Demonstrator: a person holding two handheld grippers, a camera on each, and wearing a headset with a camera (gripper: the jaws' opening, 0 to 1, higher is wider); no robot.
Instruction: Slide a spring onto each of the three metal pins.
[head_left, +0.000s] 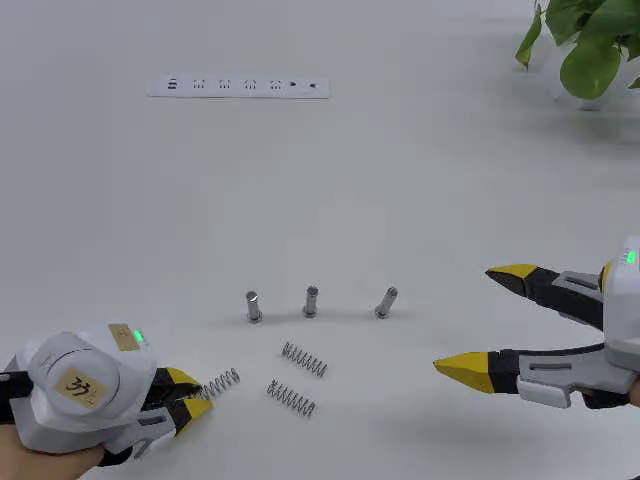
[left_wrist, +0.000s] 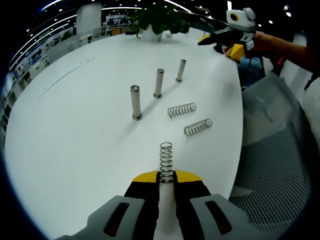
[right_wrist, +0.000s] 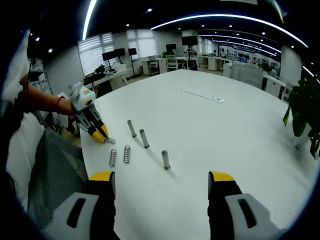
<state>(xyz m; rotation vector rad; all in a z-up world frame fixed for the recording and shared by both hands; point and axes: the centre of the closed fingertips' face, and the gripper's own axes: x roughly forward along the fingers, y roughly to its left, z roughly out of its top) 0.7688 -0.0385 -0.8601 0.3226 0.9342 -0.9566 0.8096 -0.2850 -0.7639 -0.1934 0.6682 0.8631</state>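
The left gripper (head_left: 190, 395) sits low at the near left edge of the white table (head_left: 400, 180). Its yellow-tipped jaws are pressed together on one end of a spring (head_left: 218, 384), and the rest of the coil sticks out past the tips, angled toward the pins. In the left gripper view the coil runs straight ahead from the pinch; whether its free end touches the tabletop cannot be told. The right gripper (head_left: 475, 320) is held out at the right side, rolled so that in the head view one jaw sits above the other. It points left toward the middle of the table, jaws spread wide with nothing between them. In the right gripper view a forearm (right_wrist: 42, 102) reaches in from the left behind the left gripper, bent down toward the table edge. Three metal pins (head_left: 311, 300) stand upright in a row at the middle of the table, apart from one another, their shafts bare. The farther loose spring (head_left: 304, 359) lies flat just in front of the row. The nearer loose spring (head_left: 291, 397) lies beside it, close but not touching, to the right of the pinched coil. A white power strip (head_left: 238, 87) lies along the far side of the table, and a green plant (head_left: 590, 40) stands at the far right corner.
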